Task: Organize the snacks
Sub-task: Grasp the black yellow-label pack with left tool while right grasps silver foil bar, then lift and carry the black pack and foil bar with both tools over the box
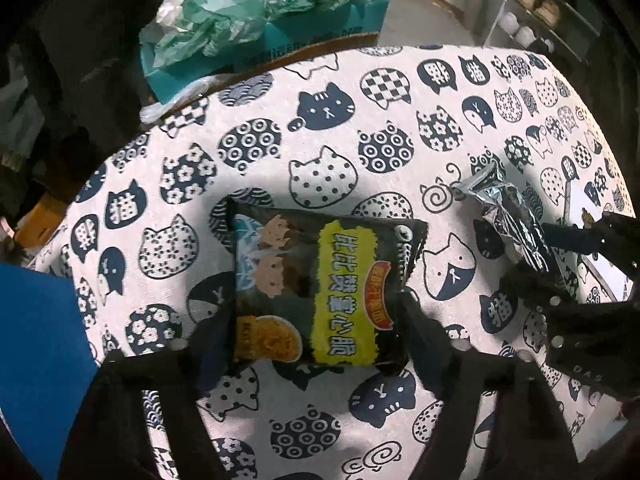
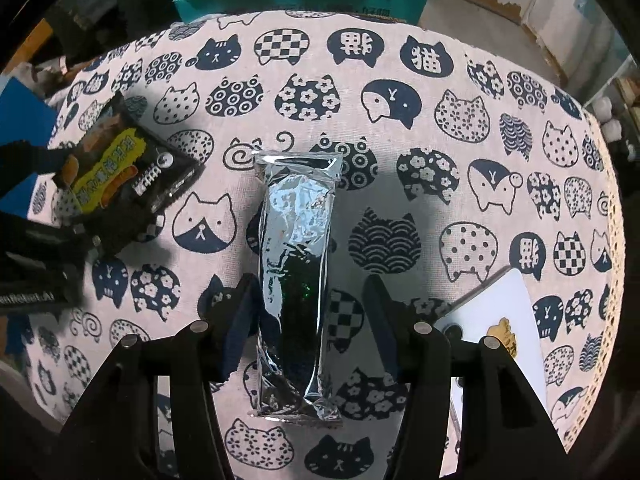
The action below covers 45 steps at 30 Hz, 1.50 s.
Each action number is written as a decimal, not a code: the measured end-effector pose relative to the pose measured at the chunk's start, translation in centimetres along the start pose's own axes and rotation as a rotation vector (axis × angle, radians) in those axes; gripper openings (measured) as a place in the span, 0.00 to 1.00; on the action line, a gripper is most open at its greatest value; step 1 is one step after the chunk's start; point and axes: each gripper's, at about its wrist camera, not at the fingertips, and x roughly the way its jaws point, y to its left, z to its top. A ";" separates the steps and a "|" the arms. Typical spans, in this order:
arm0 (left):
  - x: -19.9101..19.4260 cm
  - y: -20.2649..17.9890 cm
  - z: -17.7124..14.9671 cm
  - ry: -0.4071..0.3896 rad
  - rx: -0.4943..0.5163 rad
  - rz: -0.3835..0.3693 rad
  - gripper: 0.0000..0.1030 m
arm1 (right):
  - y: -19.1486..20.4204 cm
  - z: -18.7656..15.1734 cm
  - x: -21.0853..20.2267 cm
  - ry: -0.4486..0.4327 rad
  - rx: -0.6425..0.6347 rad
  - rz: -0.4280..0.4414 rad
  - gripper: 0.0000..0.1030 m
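Left wrist view first: the left gripper [image 1: 316,332] points down over a round table [image 1: 360,136] dressed in a cat-print cloth. Right between its fingers lies a dark snack packet [image 1: 320,292] with a yellow label, flat on the cloth. The fingers sit on either side of its near end, the right one at the packet's edge, the left one close beside it; whether the pads press on it I cannot tell. Off to the right, the right gripper [image 1: 532,256] reaches in, with a silver foil packet [image 1: 508,208] lying under its tips. Beyond the far edge of the table, a teal cardboard box [image 1: 312,36] sits heaped with crumpled green plastic bags [image 1: 240,12]. A blue object [image 1: 40,356] fills the lower left corner.

Over to the right wrist view: the right gripper [image 2: 310,320] hangs over the silver foil packet [image 2: 296,280], which lies lengthwise on the cloth between the fingers. Jaws apart here, with cloth showing between the right finger and the packet, and the left finger close beside the foil. At the left, the dark snack packet [image 2: 128,172] rests with the left gripper [image 2: 60,216] over its near end. A white card [image 2: 500,320] with a gold motif lies at the lower right, beside the right finger.
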 end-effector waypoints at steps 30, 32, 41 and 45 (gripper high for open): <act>-12.2 0.5 -4.9 -0.167 -0.008 0.053 0.65 | 3.4 -1.3 -9.9 -0.124 -0.022 0.046 0.29; -13.4 0.4 -5.4 -0.188 -0.003 0.061 0.65 | 3.6 -1.5 -10.6 -0.139 -0.032 0.044 0.29; -17.2 0.3 -7.3 -0.253 0.019 0.091 0.65 | 5.3 -1.5 -14.6 -0.199 -0.061 0.097 0.29; -18.2 0.7 -8.0 -0.269 0.013 0.093 0.65 | 6.7 -1.6 -15.9 -0.221 -0.079 0.111 0.29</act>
